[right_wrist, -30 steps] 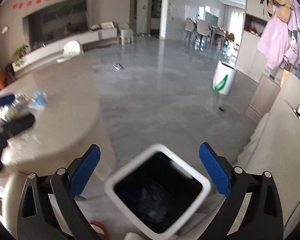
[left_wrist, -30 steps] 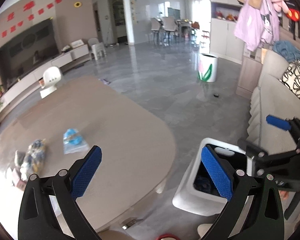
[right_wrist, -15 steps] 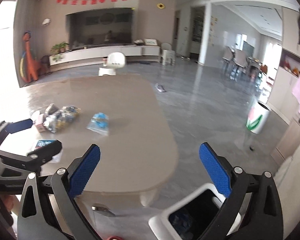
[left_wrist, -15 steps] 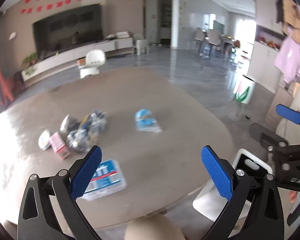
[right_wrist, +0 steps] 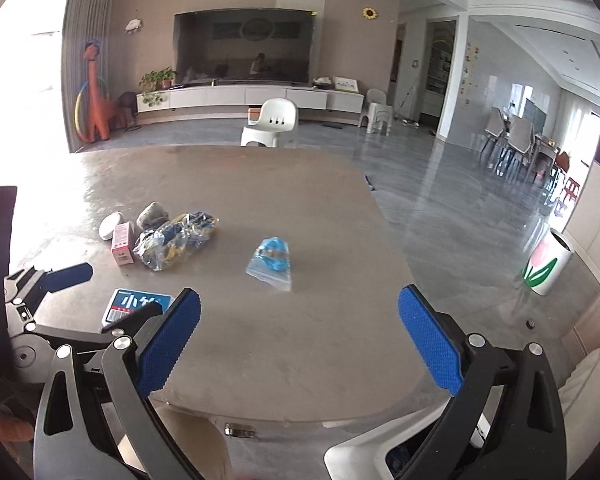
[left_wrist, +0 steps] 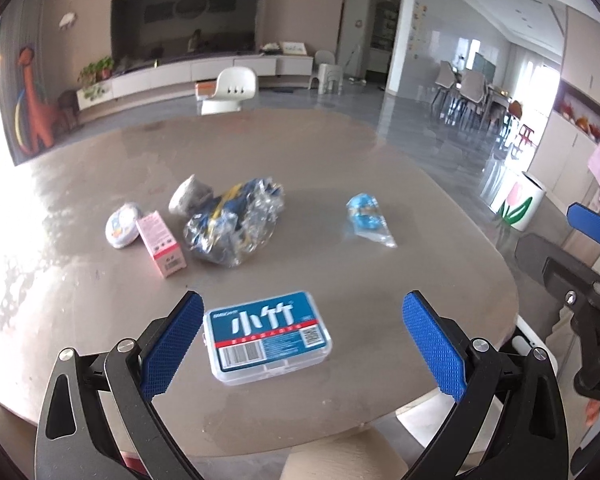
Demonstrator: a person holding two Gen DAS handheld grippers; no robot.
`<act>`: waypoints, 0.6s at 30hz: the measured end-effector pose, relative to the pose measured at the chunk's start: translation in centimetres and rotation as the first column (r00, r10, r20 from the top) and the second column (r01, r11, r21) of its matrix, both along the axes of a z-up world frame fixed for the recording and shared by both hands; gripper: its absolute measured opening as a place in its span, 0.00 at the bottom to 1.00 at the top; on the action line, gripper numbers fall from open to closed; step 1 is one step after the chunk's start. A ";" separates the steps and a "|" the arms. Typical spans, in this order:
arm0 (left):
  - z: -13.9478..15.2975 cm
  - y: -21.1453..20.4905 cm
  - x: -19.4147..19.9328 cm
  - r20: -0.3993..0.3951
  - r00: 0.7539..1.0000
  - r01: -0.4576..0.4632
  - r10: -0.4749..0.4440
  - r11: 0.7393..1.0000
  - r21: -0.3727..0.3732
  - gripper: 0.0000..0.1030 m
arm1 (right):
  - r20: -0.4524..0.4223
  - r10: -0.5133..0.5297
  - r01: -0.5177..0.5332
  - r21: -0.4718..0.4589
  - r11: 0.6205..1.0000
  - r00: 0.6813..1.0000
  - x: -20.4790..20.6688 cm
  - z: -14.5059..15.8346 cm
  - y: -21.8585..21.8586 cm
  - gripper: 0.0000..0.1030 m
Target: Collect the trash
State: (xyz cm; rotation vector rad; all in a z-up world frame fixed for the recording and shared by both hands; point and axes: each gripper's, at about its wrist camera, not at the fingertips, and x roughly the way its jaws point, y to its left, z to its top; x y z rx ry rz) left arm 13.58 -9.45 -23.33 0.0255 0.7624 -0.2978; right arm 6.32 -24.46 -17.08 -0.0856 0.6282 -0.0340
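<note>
The left gripper [left_wrist: 303, 344] is held with fingers released astride the box [left_wrist: 267, 336] on the worktop [left_wrist: 340, 272], evidently for pickup; the right gripper [right_wrist: 299, 340] is likewise released, holding nothing.

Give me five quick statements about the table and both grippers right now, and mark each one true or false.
1. The left gripper is open with nothing between its jaws. True.
2. The right gripper is shut on the blue packet. False: it is open and empty; the blue packet lies on the table.
3. The pink carton lies beside the crumpled plastic wrapper. True.
4. The clear box with the blue label is stacked on the wrapper. False: it lies alone on the table, nearest the left gripper.
5. The tulip-printed bin stands on the table. False: it stands on the floor.
</note>
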 end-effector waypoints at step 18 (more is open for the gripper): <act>-6.2 1.9 3.5 -0.156 0.987 -0.048 0.039 0.997 -0.058 0.89 | -0.077 0.049 -0.048 0.009 0.999 0.996 4.6 -3.4 1.5 0.96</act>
